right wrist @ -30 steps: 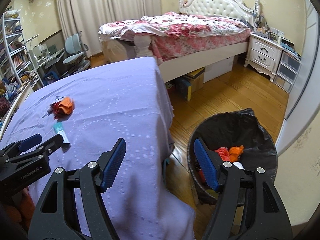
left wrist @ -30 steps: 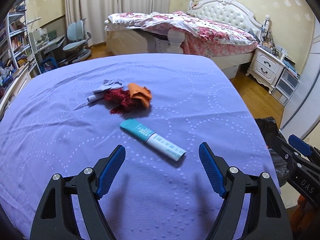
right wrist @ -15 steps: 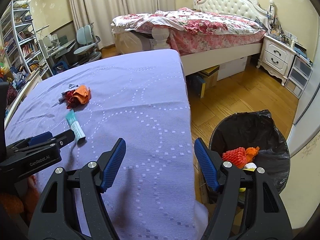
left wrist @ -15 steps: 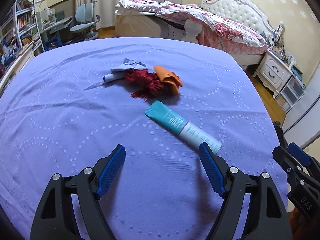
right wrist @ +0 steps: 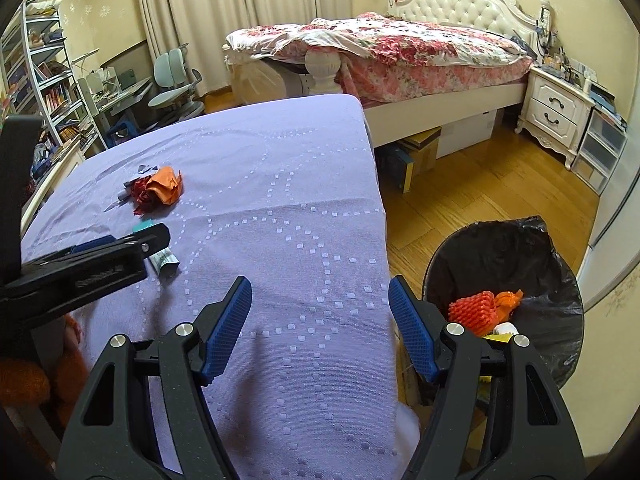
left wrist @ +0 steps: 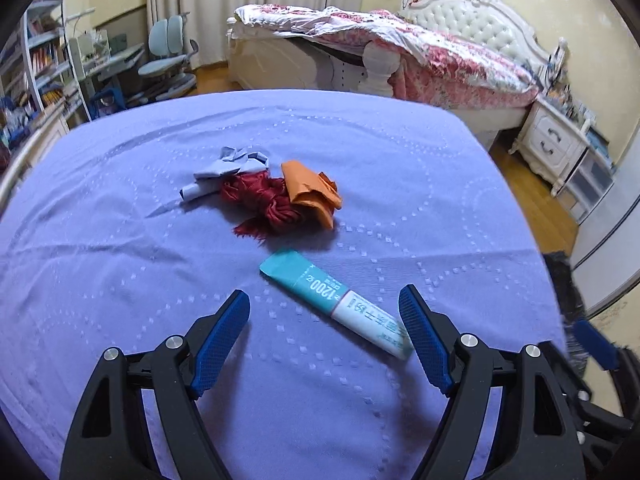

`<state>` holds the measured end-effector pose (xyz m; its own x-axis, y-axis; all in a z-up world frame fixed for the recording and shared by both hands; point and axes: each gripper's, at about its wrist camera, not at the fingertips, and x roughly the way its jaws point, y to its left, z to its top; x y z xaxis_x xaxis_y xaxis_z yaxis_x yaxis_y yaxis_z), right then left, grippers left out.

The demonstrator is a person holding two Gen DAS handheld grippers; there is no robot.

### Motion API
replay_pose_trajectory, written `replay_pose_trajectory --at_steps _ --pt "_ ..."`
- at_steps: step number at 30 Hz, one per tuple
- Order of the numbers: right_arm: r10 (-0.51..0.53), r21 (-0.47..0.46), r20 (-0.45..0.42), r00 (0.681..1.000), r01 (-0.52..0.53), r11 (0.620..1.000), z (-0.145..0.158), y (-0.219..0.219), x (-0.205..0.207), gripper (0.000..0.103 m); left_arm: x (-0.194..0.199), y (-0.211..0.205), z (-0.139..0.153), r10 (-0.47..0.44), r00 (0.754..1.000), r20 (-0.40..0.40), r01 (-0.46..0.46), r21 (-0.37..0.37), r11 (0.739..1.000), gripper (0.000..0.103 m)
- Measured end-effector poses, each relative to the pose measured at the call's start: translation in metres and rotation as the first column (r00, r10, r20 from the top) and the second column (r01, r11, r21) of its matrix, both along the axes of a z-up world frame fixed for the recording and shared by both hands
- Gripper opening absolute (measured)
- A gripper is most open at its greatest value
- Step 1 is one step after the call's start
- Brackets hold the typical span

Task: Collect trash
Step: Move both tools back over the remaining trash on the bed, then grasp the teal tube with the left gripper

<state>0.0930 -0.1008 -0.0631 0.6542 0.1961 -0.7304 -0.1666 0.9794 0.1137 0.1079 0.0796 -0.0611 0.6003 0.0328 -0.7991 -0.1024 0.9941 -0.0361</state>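
Left wrist view: the left gripper [left wrist: 324, 312] hangs with jaws spread and empty over the lilac dotted tablecloth [left wrist: 120, 280]. The teal-and-white flattened plastic tube [left wrist: 336, 304] lies diagonally between and just ahead of the blue pads, its white end close to the right-hand pad. Beyond it sits a heap of crumpled red netting [left wrist: 268, 204], orange paper [left wrist: 312, 192] and pale blue paper [left wrist: 228, 172]. The tube is probably light, soft and somewhat slick; a pinch across its narrow width near mid-length seems best. Right wrist view: the right gripper [right wrist: 320, 304] is likewise spread and empty, near the black-lined waste bin [right wrist: 520, 256] on the floor beside the table, already holding scraps.
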Motion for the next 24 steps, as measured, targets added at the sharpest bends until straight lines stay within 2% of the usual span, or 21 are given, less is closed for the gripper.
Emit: replay_pose_trajectory --at_steps 11,15,18,21,23,24 --pt "0.002 0.013 -0.004 1.000 -0.002 1.000 -0.003 -0.004 -0.001 0.069 -0.027 0.034 -0.004 0.005 1.000 -0.014 -0.005 -0.035 0.999 0.075" --pt "0.001 0.005 -0.010 1.000 -0.001 1.000 -0.004 -0.002 -0.001 0.069 -0.022 0.032 -0.003 -0.010 1.000 -0.007 0.009 -0.033 0.999 0.073" --pt "0.001 0.001 -0.009 1.000 -0.001 1.000 -0.003 -0.001 -0.001 0.069 -0.016 0.026 -0.002 -0.035 0.999 0.004 0.035 -0.033 0.999 0.061" --pt "0.001 0.000 -0.012 1.000 -0.001 1.000 -0.003 -0.001 -0.002 0.070 -0.015 0.015 -0.003 -0.101 0.995 0.019 0.102 -0.011 0.995 0.047" --pt "0.001 0.001 -0.012 1.000 -0.001 1.000 -0.003 -0.001 -0.001 0.070 -0.018 0.011 -0.003 -0.139 0.990 0.031 0.139 -0.004 0.990 0.031" --pt "0.005 0.001 -0.014 1.000 -0.005 1.000 -0.003 0.001 -0.001 0.070 -0.020 0.011 -0.003 -0.148 0.988 0.034 0.149 -0.004 0.989 0.028"
